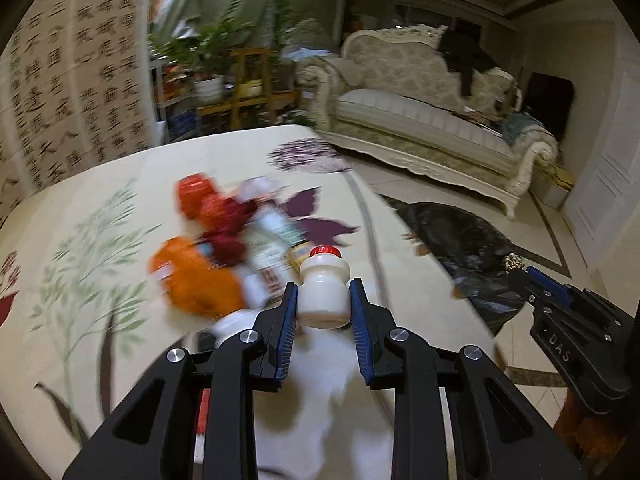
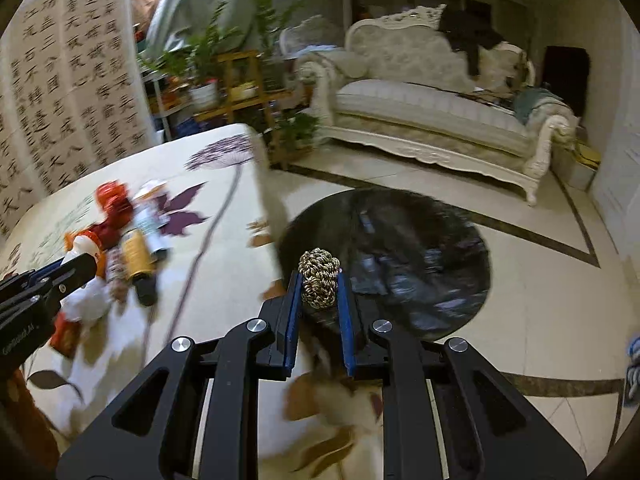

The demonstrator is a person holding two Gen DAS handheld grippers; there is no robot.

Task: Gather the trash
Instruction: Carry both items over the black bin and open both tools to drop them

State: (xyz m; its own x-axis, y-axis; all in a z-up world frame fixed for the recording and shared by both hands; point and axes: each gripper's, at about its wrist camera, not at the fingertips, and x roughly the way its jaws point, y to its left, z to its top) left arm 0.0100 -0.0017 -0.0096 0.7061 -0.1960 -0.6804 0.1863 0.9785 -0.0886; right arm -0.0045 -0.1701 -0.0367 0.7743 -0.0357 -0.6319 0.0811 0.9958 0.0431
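My left gripper [image 1: 323,294] is shut on a small white bottle with a red cap [image 1: 323,284], held above the table. A blurred pile of trash [image 1: 224,248] lies beyond it: orange and red wrappers, a white packet, a yellow tube. My right gripper [image 2: 319,286] is shut on a crumpled gold and black foil ball [image 2: 319,282], hanging over the near rim of a round black bag opening [image 2: 400,256] on the floor. In the left wrist view the right gripper [image 1: 516,270] shows at the right edge with the foil ball [image 1: 514,261]. The left gripper [image 2: 86,266] appears at the left of the right wrist view.
The table [image 1: 120,184] wears a cream cloth with leaf and flower prints; its right edge borders the black bag [image 1: 468,248]. A cream sofa [image 2: 432,116] stands across the tiled floor [image 2: 540,300]. Potted plants on wooden shelves [image 1: 240,80] and a calligraphy screen [image 1: 72,80] stand behind the table.
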